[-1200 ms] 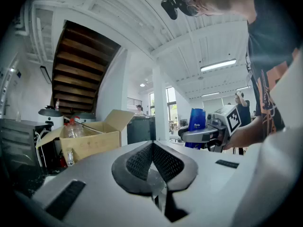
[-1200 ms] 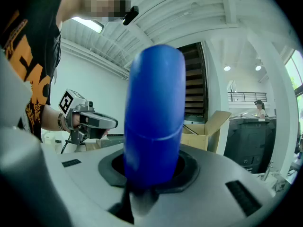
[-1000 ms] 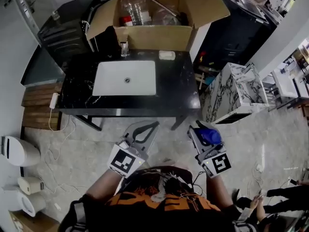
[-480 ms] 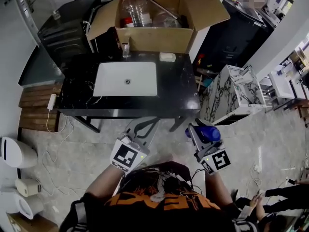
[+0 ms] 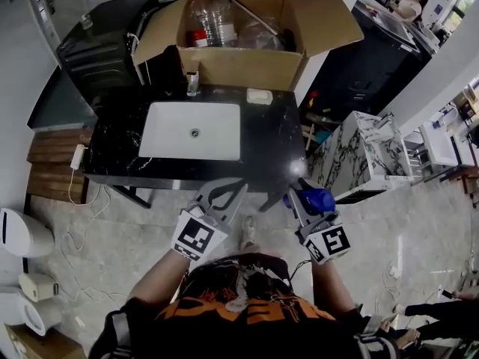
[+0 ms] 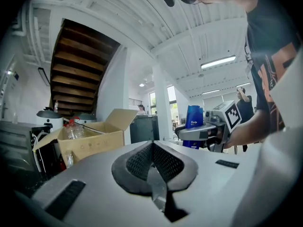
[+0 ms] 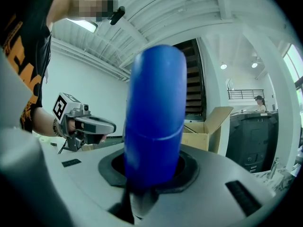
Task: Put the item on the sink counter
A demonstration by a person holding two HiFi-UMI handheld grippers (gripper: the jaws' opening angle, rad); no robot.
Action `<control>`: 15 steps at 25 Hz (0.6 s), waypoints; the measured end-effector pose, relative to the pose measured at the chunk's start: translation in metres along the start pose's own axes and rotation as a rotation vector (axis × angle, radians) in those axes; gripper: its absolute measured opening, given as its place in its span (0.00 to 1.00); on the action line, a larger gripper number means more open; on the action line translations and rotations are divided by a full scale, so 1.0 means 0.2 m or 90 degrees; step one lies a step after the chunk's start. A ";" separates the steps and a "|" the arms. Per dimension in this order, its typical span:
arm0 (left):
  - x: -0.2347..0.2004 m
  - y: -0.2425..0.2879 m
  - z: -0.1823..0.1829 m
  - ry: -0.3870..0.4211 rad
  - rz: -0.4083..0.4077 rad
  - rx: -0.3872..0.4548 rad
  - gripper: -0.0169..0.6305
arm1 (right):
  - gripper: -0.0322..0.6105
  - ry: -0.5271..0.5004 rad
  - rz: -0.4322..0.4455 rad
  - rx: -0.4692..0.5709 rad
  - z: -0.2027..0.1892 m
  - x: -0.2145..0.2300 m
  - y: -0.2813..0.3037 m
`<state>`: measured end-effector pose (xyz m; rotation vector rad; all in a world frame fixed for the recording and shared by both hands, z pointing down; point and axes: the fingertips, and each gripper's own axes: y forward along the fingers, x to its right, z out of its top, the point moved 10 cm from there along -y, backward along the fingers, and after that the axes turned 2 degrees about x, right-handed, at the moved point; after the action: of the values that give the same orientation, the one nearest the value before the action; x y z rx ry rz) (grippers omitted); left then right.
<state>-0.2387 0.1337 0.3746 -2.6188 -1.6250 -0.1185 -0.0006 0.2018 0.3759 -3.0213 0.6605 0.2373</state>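
right tool clamps blue bottle | left tool closed, empty | both now nearer sink counter

Pale stone floor; white ribbed ceiling with a strip light; dark wooden stairs at the left, a white pillar and bright windows beyond.

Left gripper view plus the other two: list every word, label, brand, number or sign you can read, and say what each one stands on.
No text can be quoted in full.
Blue bottle: white brand word near its top, too small to read.
T-shirt: orange lettering, folded and cut off, unreadable.
Left tongs and right tongs: black-and-white square marker patterns on their cubes, no letters or numbers.
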 end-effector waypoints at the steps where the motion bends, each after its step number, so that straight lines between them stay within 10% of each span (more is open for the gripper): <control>1: -0.03 0.04 0.00 -0.001 0.008 0.001 0.05 | 0.23 -0.003 0.003 0.000 -0.01 0.04 0.03; 15: -0.43 0.79 -0.09 0.001 0.051 -0.049 0.05 | 0.23 0.009 0.031 0.014 -0.20 0.76 0.52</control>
<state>-0.1364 -0.0154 0.3837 -2.7352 -1.5429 -0.1827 0.0977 0.0419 0.3907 -2.9917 0.7347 0.2100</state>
